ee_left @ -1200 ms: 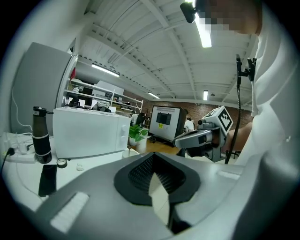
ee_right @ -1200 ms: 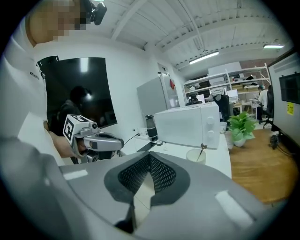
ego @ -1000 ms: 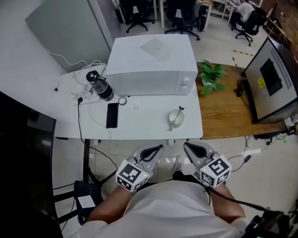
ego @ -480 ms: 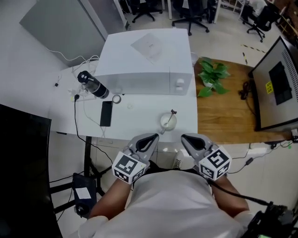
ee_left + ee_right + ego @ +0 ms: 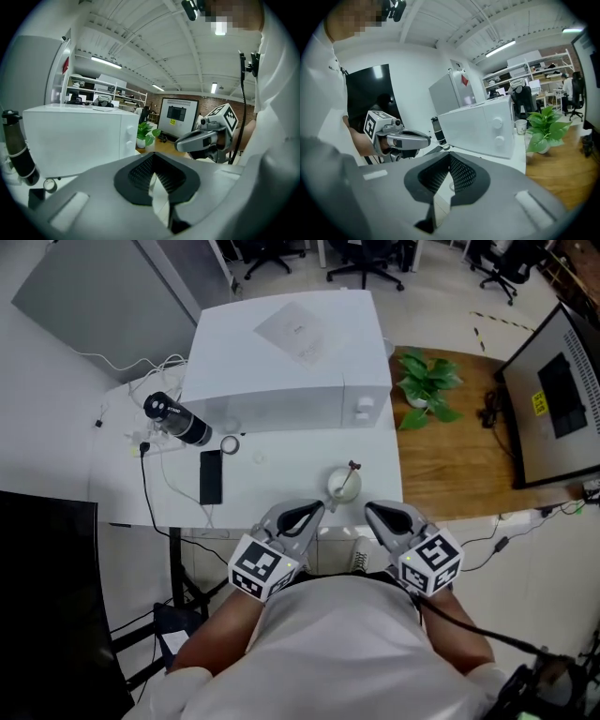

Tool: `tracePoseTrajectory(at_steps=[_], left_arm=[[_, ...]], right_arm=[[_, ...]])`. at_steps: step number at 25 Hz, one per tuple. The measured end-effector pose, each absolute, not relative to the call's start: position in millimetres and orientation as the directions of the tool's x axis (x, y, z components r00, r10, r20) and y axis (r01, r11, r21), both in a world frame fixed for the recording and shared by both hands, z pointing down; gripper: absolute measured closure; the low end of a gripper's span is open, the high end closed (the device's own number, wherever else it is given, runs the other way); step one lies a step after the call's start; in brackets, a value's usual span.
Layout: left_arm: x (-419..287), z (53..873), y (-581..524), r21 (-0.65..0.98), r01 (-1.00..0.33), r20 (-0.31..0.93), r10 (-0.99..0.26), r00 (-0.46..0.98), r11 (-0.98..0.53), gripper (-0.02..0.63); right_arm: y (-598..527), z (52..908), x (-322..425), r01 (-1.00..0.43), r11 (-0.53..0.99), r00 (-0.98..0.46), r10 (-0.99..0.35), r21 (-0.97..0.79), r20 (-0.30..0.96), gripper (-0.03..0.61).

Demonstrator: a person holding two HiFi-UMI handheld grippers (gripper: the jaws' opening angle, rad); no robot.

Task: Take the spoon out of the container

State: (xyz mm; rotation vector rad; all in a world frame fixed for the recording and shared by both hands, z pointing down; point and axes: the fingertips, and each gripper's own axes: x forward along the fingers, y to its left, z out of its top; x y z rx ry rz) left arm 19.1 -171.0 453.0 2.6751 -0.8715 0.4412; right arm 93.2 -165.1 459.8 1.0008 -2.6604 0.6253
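Observation:
A small white container [image 5: 339,487] stands near the front edge of the white table [image 5: 281,498], right of middle. A spoon [image 5: 350,472] leans out of it, its dark handle end pointing up and back. My left gripper [image 5: 307,513] is shut and empty, just short of the table's front edge and left of the container. My right gripper [image 5: 380,512] is also shut and empty, at the same height, slightly right of the container. In the left gripper view its own jaws [image 5: 152,161] meet, with the right gripper [image 5: 201,140] beyond. The right gripper view shows its jaws [image 5: 450,161] closed and the left gripper [image 5: 405,139] opposite.
A white microwave [image 5: 291,352] fills the back of the table. A black bottle [image 5: 178,420], a tape roll [image 5: 230,444], a black phone [image 5: 210,476] and cables lie at the left. A potted plant [image 5: 424,390] on wooden flooring and a monitor [image 5: 562,399] are to the right.
Both grippers have come forward to the table's front edge, close to the container. Their jaws have stayed shut. The container and spoon have not moved on the table.

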Motion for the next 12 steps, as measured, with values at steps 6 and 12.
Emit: tracePoseTrajectory(at_steps=[6, 12], left_arm=[[15, 456, -180, 0.214, -0.556, 0.349, -0.469, 0.811, -0.803, 0.610], [12, 467, -188, 0.218, -0.556, 0.358, -0.464, 0.810, -0.802, 0.609]], right_arm=[[-180, 464, 93, -0.721, 0.636, -0.689, -0.619, -0.274, 0.376, 0.561], [-201, 476, 91, -0.731, 0.646, -0.670, -0.616, -0.222, 0.414, 0.519]])
